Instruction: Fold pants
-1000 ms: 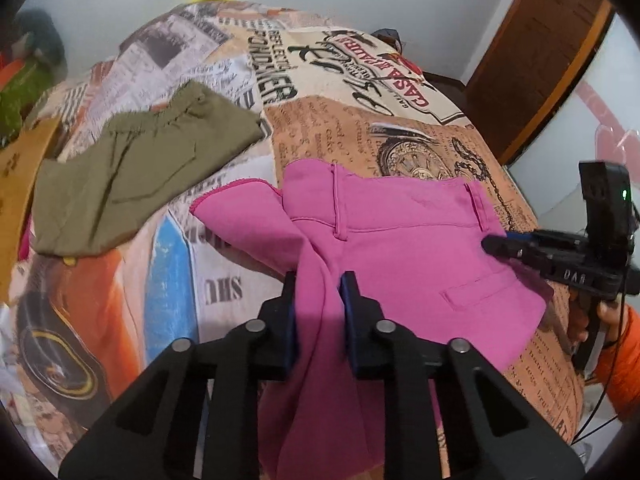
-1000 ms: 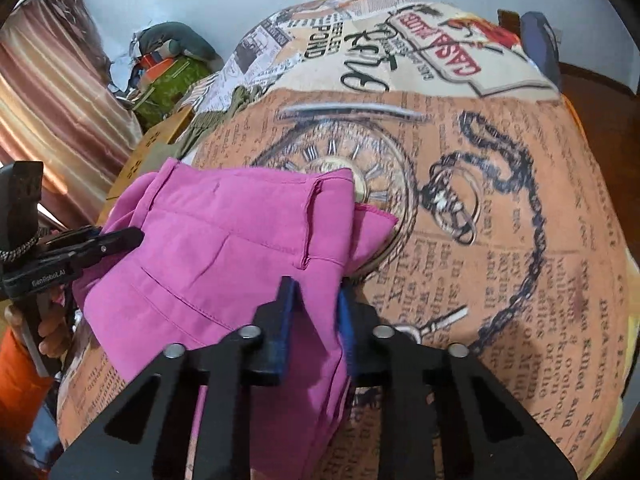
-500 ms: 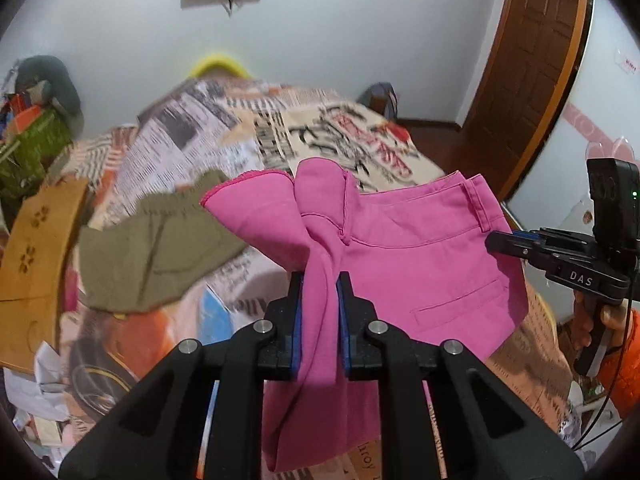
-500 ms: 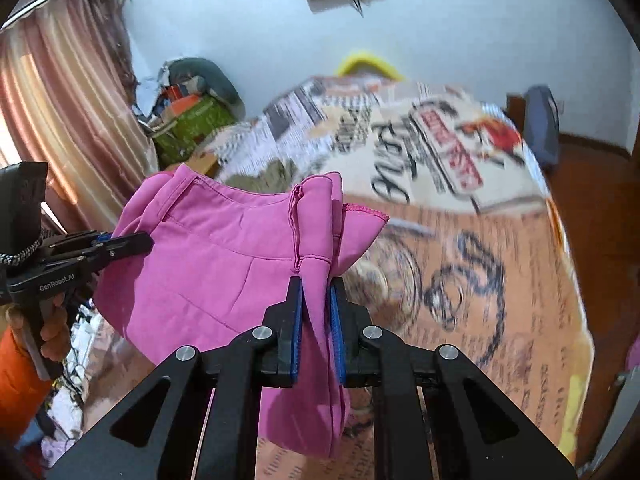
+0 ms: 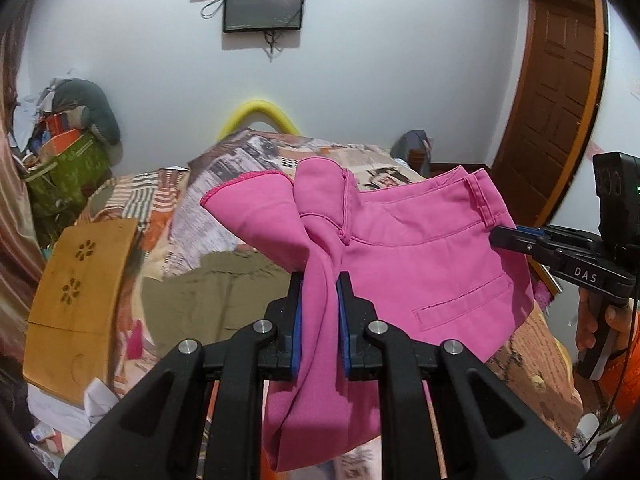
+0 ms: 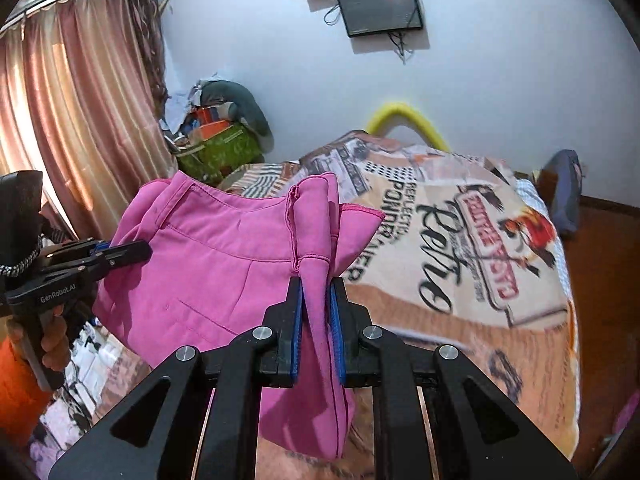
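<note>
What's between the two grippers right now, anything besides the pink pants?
Only the pink pants, stretched in the air from the left gripper to the right gripper; the left wrist view shows it.

Both grippers are black, with blue pads (image 5: 297,332) and silver screws. The right gripper (image 5: 516,236) reads "DAS", the left gripper (image 6: 120,252) "GenRobot.AI". Sleeves (image 6: 20,392) are orange; a thin black cable, apparently, trails by the right handle.

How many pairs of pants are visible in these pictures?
2: pink pants held up by both grippers; olive pants lying on the bed. Others may be hidden.
</note>
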The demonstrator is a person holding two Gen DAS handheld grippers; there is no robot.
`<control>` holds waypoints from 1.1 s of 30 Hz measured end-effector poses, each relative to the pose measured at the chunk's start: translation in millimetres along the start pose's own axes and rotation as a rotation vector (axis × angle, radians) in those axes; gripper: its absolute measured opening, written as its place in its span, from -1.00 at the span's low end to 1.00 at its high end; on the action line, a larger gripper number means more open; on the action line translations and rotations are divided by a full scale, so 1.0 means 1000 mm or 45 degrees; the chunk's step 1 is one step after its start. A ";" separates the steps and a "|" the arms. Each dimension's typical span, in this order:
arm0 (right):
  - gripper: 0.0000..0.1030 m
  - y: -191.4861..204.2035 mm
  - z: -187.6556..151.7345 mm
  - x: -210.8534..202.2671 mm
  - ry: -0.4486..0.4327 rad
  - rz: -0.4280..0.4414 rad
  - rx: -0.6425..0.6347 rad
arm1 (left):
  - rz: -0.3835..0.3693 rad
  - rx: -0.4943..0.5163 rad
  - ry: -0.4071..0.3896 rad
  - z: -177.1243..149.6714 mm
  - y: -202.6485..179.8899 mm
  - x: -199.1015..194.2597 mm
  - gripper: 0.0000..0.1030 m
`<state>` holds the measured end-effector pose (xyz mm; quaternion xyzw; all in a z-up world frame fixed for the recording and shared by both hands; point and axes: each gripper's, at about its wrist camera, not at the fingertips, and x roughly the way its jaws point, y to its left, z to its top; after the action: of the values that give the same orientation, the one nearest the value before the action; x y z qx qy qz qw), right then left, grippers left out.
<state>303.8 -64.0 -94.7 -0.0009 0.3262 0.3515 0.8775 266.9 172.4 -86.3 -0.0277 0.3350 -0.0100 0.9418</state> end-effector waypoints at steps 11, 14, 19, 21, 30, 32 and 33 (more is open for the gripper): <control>-0.78 0.029 0.031 0.093 0.069 0.029 -0.093 | 0.159 -0.038 0.073 0.009 0.073 0.062 -0.72; -0.78 0.032 0.032 0.125 0.108 0.025 -0.108 | 0.179 -0.060 0.107 0.007 0.094 0.088 -0.72; -0.78 0.034 0.027 0.176 0.179 0.026 -0.104 | 0.199 -0.086 0.177 -0.005 0.125 0.135 -0.72; -0.78 0.033 0.021 0.198 0.215 0.019 -0.105 | 0.200 -0.096 0.212 -0.011 0.135 0.155 -0.72; -0.78 0.030 0.005 0.265 0.370 -0.049 -0.205 | 0.172 -0.143 0.344 -0.049 0.170 0.230 -0.72; -0.78 0.029 0.004 0.273 0.397 -0.066 -0.216 | 0.181 -0.152 0.377 -0.058 0.177 0.240 -0.63; -0.77 0.028 0.003 0.275 0.409 -0.075 -0.223 | 0.181 -0.161 0.385 -0.063 0.181 0.243 -0.59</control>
<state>436.5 127.7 -243.8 -0.1429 0.4302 0.3481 0.8206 415.5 341.7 -298.3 -0.0612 0.4739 0.0738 0.8753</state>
